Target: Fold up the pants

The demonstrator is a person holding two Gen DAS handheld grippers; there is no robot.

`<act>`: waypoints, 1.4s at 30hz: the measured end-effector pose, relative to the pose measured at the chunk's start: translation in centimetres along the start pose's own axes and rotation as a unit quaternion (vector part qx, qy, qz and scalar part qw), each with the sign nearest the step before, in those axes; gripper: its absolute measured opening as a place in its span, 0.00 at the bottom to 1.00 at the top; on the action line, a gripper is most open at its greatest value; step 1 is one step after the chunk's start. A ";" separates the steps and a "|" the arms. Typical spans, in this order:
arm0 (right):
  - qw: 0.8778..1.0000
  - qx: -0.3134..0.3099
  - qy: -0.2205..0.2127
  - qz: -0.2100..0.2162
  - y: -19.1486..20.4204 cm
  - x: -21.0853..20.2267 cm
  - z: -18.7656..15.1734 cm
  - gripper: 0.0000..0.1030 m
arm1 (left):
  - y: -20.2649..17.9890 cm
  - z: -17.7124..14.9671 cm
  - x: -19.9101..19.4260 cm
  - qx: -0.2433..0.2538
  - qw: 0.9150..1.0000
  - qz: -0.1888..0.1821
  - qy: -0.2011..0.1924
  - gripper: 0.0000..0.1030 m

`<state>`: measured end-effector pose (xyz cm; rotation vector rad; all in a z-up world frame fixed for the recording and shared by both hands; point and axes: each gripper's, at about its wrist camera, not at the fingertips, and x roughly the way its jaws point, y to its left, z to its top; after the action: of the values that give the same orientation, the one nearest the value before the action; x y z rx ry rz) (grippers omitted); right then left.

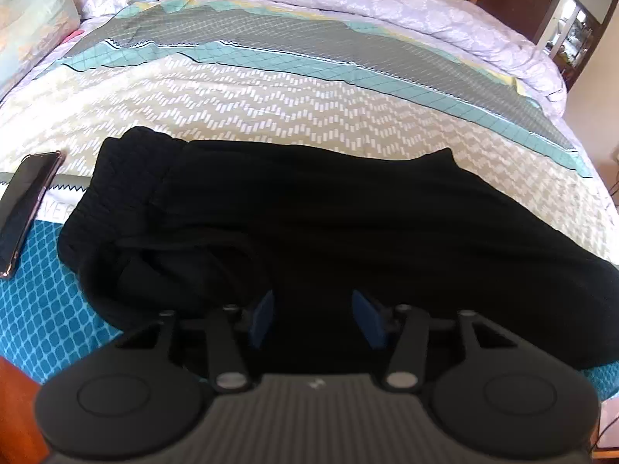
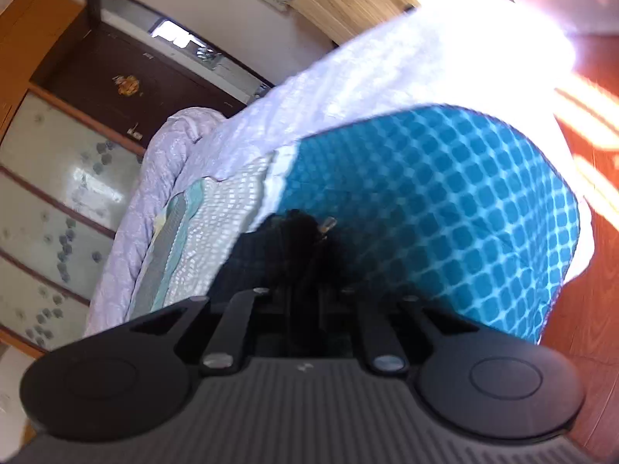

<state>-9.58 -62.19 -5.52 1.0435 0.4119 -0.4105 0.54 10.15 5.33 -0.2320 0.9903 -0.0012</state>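
black pants (image 1: 309, 224) lying across bed cover (image 1: 271, 108), waistband at 9 o'clock. left gripper (image 1: 314, 319) at 6 o'clock, blue pads (image 1: 263, 319) set wide over the cloth. right gripper (image 2: 305, 301) clamped on bunched pants fabric (view tilted). phone (image 1: 27, 208) at 9 o'clock.

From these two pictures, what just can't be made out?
- Right claw, right wrist view: black pants fabric bunches between its fingers, hiding the tips; open or shut is unclear.
- Pants, left wrist view: their near edge is hidden behind the left claw, and the right end is cut off by the frame.
- Phone, left wrist view: partly cut by the left edge.
- Right wrist view: blurred, sun glare washes out the top right.
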 end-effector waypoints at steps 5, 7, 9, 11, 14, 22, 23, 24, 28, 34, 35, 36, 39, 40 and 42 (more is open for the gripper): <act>0.989 -0.121 0.004 0.085 8.8 -2.9 -1.8 0.14 | 0.9 -0.3 -0.3 -0.017 1.000 -0.020 -0.003 0.47; 0.969 -0.222 0.017 0.111 13.1 -3.5 -4.7 0.14 | 1.3 -0.6 -0.6 -0.025 0.999 -0.029 -0.006 0.47; 0.937 -0.322 0.041 0.131 16.4 -4.2 -8.7 0.14 | 1.9 -1.0 -0.9 -0.033 0.999 -0.038 -0.008 0.48; 0.904 -0.395 0.081 0.144 18.5 -3.8 -13.4 0.15 | 2.4 -1.3 -1.1 -0.039 0.998 -0.041 -0.006 0.48; 0.868 -0.463 0.138 0.115 19.2 -0.8 -20.3 0.23 | 3.4 -1.7 -1.3 -0.048 0.998 -0.048 -0.005 0.48; 0.845 -0.491 0.166 0.130 18.9 -2.2 -22.9 0.56 | 7.5 -2.8 -5.1 -0.067 0.994 -0.063 -0.058 0.53; 0.849 -0.488 0.154 0.134 18.9 -2.7 -22.2 0.56 | 8.0 -2.9 -5.4 -0.069 0.994 -0.062 -0.064 0.53; 0.855 -0.482 0.141 0.134 19.1 -2.7 -21.5 0.56 | 8.5 -3.0 -5.7 -0.072 0.993 -0.060 -0.069 0.53; 0.892 -0.423 0.115 0.109 18.9 -1.8 -19.9 0.28 | 11.0 -3.1 -6.4 -0.117 0.988 -0.046 -0.089 0.55; 0.889 -0.418 0.178 0.046 17.6 3.2 -23.5 0.15 | 13.3 -3.1 -5.6 -0.170 0.981 -0.045 -0.082 0.68; 0.888 -0.423 0.178 0.035 18.5 2.9 -23.6 0.15 | 13.6 -3.1 -5.4 -0.178 0.980 -0.043 -0.080 0.74; 0.890 -0.418 0.179 0.028 19.2 2.5 -23.6 0.15 | 14.0 -3.2 -5.1 -0.190 0.977 -0.045 -0.080 0.77; 0.887 -0.433 0.148 0.070 21.3 -0.1 -24.2 0.17 | 15.3 -3.3 -4.3 -0.222 0.970 -0.061 -0.077 0.80; 0.881 -0.444 0.142 0.084 22.1 -0.9 -24.9 0.17 | 15.7 -3.1 -3.9 -0.231 0.968 -0.068 -0.076 0.81; 0.873 -0.446 0.161 0.115 23.4 -1.6 -26.4 0.17 | 16.2 -2.8 -2.8 -0.243 0.964 -0.077 -0.076 0.92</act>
<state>-2.49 -28.24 0.91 0.2322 0.6802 0.1889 -4.98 25.66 3.02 -0.7491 0.8044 0.1168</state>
